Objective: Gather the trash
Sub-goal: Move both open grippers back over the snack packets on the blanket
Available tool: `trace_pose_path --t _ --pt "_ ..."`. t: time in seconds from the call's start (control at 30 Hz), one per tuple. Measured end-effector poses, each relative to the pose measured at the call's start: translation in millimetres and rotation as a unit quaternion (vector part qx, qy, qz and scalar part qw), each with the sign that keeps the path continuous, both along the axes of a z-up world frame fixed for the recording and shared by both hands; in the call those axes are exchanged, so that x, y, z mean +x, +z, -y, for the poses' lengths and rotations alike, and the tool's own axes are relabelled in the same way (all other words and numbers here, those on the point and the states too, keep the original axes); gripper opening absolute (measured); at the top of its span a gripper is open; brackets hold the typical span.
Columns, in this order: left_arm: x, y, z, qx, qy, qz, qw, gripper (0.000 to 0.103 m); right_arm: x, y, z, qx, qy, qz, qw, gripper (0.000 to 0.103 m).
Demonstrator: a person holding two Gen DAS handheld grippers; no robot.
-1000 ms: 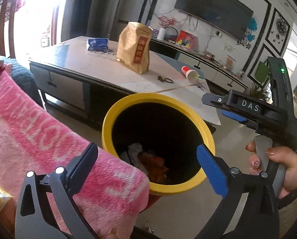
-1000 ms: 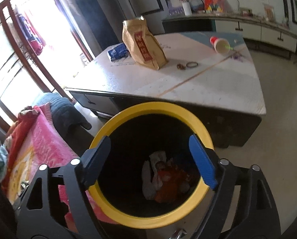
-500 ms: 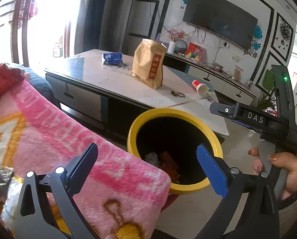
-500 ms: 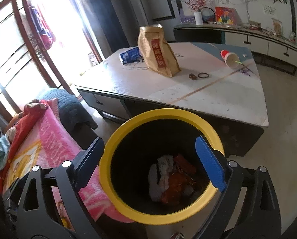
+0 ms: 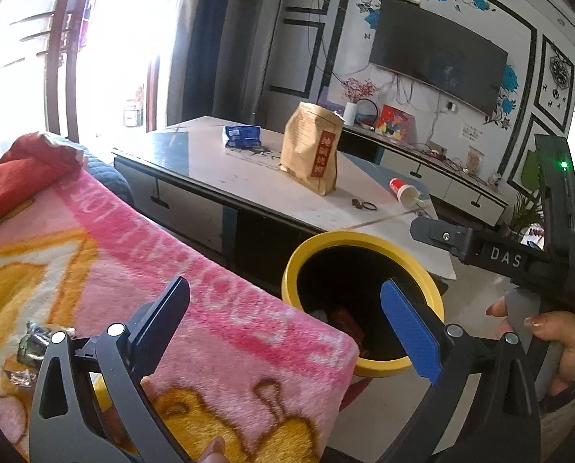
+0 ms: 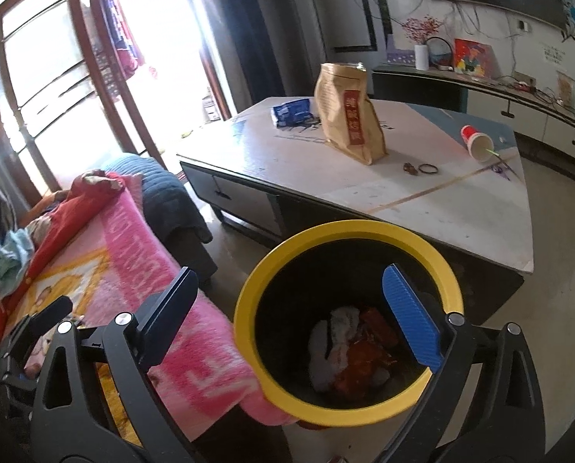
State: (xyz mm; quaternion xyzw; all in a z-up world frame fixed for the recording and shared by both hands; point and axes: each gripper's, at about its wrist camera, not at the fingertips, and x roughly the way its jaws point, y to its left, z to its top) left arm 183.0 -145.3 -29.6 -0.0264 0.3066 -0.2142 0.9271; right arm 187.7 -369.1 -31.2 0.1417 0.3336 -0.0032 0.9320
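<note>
Between drops: right gripper [image 6: 289, 318] just spread wide, empty, over yellow bin [image 6: 349, 227] at lower centre, wrappers [image 6: 355, 351] inside; left gripper [image 5: 287, 332] also gaping, empty. Next: reaching for crumpled wrapper [image 5: 36, 341] on pink blanket [image 5: 217, 308], lower left

Each gripper, left [image 5: 285, 324] and right [image 6: 289, 308], is built of black linked arms joined by silver screws. One dark and one ribbed blue finger [image 6: 411, 316] is carried. "DAS" and a green light are borne by the right gripper.
</note>
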Motion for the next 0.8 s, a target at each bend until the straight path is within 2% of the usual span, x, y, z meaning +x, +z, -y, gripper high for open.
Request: trace_pose_path --t 0.8 --pt "-18 13 -91 -0.007 0.100 0.020 0.9948 0.096 -20 14 -86 -0.013 0.102 0.019 0.995 0.089"
